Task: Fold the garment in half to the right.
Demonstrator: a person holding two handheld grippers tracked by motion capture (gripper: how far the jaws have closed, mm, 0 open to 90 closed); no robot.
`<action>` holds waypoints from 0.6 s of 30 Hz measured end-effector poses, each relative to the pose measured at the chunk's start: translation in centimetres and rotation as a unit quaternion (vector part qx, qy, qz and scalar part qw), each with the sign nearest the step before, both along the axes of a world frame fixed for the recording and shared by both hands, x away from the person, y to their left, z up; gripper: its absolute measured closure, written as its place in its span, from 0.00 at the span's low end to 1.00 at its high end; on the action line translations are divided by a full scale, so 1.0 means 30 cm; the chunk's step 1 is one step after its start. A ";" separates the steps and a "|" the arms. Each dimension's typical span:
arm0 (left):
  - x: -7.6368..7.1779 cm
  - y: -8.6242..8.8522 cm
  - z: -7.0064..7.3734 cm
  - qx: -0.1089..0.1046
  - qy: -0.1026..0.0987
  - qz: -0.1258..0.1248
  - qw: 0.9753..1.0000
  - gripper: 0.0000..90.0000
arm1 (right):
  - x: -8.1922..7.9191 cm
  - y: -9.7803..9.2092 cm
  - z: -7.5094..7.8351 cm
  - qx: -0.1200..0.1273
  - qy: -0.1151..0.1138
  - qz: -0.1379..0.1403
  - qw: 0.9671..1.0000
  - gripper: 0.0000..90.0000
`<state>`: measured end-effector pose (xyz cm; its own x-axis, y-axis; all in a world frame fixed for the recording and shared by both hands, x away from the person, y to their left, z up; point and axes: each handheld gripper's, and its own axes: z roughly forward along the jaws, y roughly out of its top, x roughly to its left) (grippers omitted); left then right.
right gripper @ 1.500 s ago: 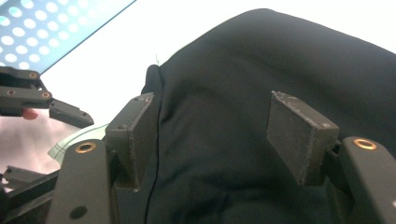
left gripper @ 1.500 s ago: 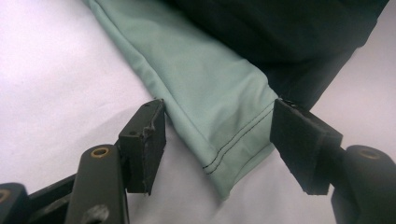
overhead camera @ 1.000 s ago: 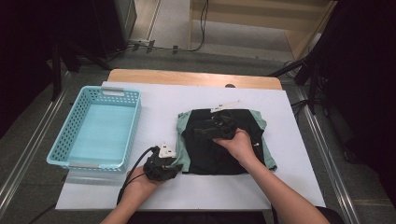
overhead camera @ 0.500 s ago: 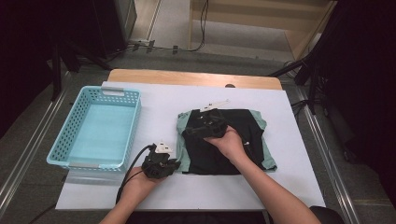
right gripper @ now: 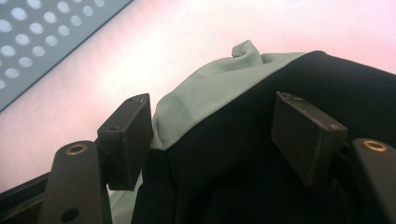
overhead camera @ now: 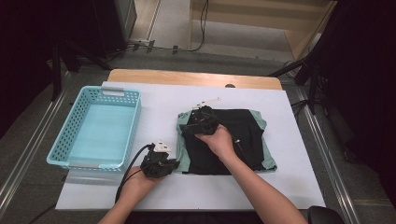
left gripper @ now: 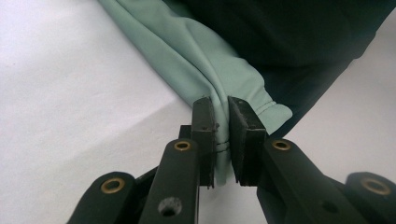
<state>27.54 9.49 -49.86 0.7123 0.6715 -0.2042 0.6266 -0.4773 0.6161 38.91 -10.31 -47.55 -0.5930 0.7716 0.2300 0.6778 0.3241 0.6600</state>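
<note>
Pinching the green edge of the folded shirt (left gripper: 219, 79), the left gripper (left gripper: 223, 135) is squeezed tight on it. The right gripper (right gripper: 219, 135) sits over the shirt's black part, spread wide.

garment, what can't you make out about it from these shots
- High view: the right hand and right claw cover the garment's top-left part, so the fold there is hidden.
- Left claw view: the left claw is shut on the green edge; the cloth between the jaws is hidden, and the frame cuts off the rest.
- Right claw view: the bottom edge cuts off the black cloth between the open jaws.
</note>
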 end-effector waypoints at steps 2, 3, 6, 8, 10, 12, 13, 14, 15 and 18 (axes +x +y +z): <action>0.001 0.000 0.000 0.000 0.000 0.002 1.000 0.91 | 0.004 0.012 -0.004 -0.001 0.000 -0.007 1.000 0.30; 0.002 0.000 0.000 -0.001 0.002 0.001 1.000 0.91 | 0.004 0.018 -0.001 -0.005 -0.004 -0.008 1.000 0.30; 0.003 0.000 -0.001 -0.002 0.003 0.002 1.000 0.91 | -0.003 0.045 0.009 -0.018 -0.013 -0.007 1.000 0.30; 0.003 0.000 0.000 0.000 0.003 0.000 1.000 0.91 | -0.003 0.061 0.006 -0.027 -0.016 -0.009 0.999 0.30; 0.002 -0.001 0.001 0.001 0.002 0.000 1.000 0.91 | -0.001 0.069 -0.008 -0.035 -0.015 -0.010 0.999 0.31; 0.003 0.000 0.000 0.000 0.004 0.001 1.000 0.91 | -0.002 0.074 -0.027 -0.054 -0.018 -0.002 0.998 0.33; 0.005 0.002 0.000 -0.002 0.006 0.000 1.000 0.91 | -0.004 0.074 -0.035 -0.063 -0.024 0.005 0.998 0.34; 0.005 0.002 -0.001 -0.004 0.007 0.001 1.000 0.91 | -0.008 0.074 -0.039 -0.067 -0.025 0.003 0.997 0.36; 0.006 0.003 -0.001 -0.003 0.008 0.000 1.000 0.91 | -0.008 0.070 -0.043 -0.071 -0.033 0.006 0.997 0.40; 0.005 0.002 0.000 -0.003 0.008 0.003 1.000 0.91 | -0.013 0.056 -0.056 -0.088 -0.040 0.007 0.995 0.47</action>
